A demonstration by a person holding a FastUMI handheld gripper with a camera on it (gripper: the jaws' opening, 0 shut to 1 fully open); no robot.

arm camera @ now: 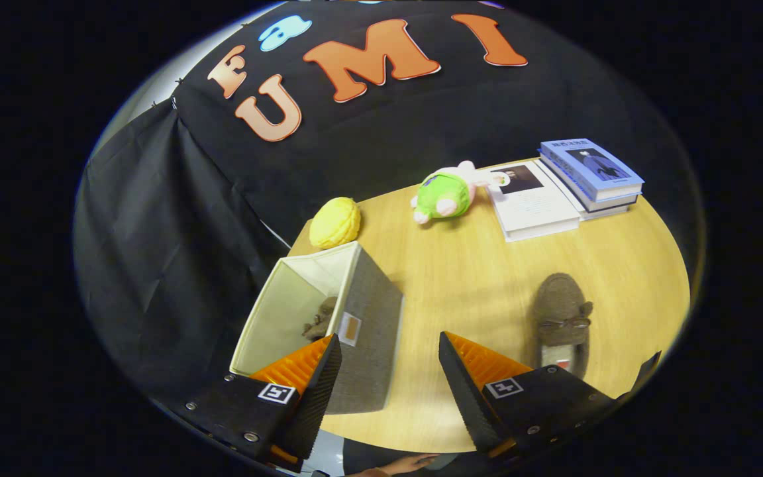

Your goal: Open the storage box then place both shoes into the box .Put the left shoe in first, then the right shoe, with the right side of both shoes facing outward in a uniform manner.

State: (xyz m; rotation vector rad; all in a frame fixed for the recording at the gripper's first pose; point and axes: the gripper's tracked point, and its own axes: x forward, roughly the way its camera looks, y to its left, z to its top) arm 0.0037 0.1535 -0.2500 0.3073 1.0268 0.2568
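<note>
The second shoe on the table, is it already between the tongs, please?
No, the shoe lies beyond one finger, and the open tongs hold nothing.

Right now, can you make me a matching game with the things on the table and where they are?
Things:
1. brown fuzzy shoe with a bow
2. yellow round plush toy
3. green and pink plush toy
4. blue-covered book

Places:
A. on top of the book stack
B. beside the white open book
C. just beyond the open grey fabric box
D. on the wooden table, ahead of the open gripper

Pairs: 1-D, 2-C, 3-B, 4-A
</note>
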